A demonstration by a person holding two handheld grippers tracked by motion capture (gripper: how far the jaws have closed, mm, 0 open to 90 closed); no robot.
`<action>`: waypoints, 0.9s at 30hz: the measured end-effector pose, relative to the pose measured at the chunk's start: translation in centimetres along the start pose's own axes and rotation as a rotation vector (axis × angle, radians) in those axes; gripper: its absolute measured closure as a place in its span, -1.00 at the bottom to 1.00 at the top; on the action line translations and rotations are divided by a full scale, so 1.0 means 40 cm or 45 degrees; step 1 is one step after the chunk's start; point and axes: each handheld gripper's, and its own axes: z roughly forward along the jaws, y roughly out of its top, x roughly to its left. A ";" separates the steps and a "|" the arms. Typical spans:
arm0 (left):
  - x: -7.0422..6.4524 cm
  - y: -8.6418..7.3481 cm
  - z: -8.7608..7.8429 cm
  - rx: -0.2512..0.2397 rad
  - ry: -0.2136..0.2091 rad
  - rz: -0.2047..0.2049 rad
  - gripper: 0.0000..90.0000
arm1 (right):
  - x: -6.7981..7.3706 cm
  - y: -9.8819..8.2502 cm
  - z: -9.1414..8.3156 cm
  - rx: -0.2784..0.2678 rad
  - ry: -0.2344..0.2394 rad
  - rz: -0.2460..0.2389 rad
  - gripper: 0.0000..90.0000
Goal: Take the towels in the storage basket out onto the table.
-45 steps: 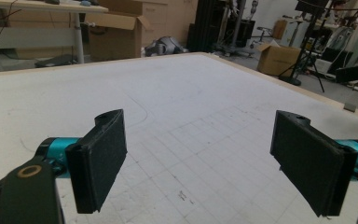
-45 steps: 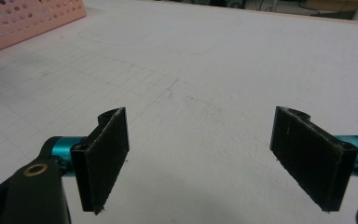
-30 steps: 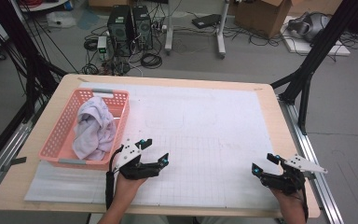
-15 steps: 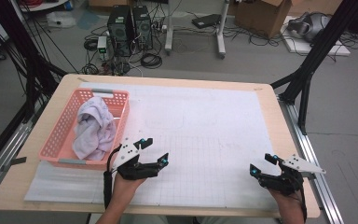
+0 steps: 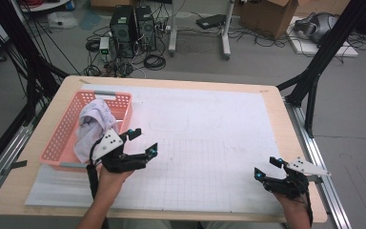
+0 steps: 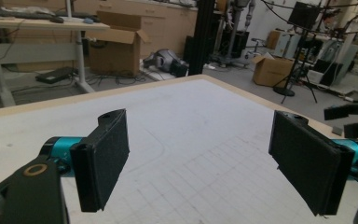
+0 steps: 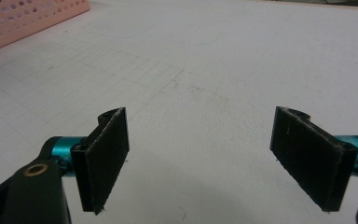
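A white cloth (image 5: pixel 91 128) lies bunched in a pink basket (image 5: pixel 59 143) at the left of the table (image 5: pixel 276 102), draped toward the basket's near right wall. The left gripper (image 5: pixel 142 141) hovers just beside that wall, jaws spread and holding nothing. The right gripper (image 5: pixel 266 168) sits well apart at the near right corner, also spread and empty.

The step in hand looks like reaching for the cloth. To do it well, the left gripper should turn toward the basket, since it now points out across the table and away from the cloth. It should come down over the rim rather than through the wall, and close on a raised fold, not a flat patch, so the jaws catch fabric.

The high view gives the cloth and both hands together. The left gripper view (image 6: pixel 200 163) looks across bare gridded matting to the far right edge and the room beyond. The right gripper view (image 7: pixel 200 163) catches a corner of the basket (image 7: pixel 23 18) at its far left.
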 end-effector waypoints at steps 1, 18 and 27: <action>0.010 0.009 -0.006 -0.007 0.005 -0.001 -0.55 | 0.002 0.000 0.000 0.007 0.001 0.005 -0.59; 0.162 0.103 -0.105 0.014 0.187 0.030 -0.63 | -0.003 -0.002 0.003 0.014 -0.004 0.008 -0.59; 0.262 0.109 -0.136 0.157 0.366 0.023 -0.62 | 0.000 -0.001 0.013 0.025 0.005 0.002 -0.59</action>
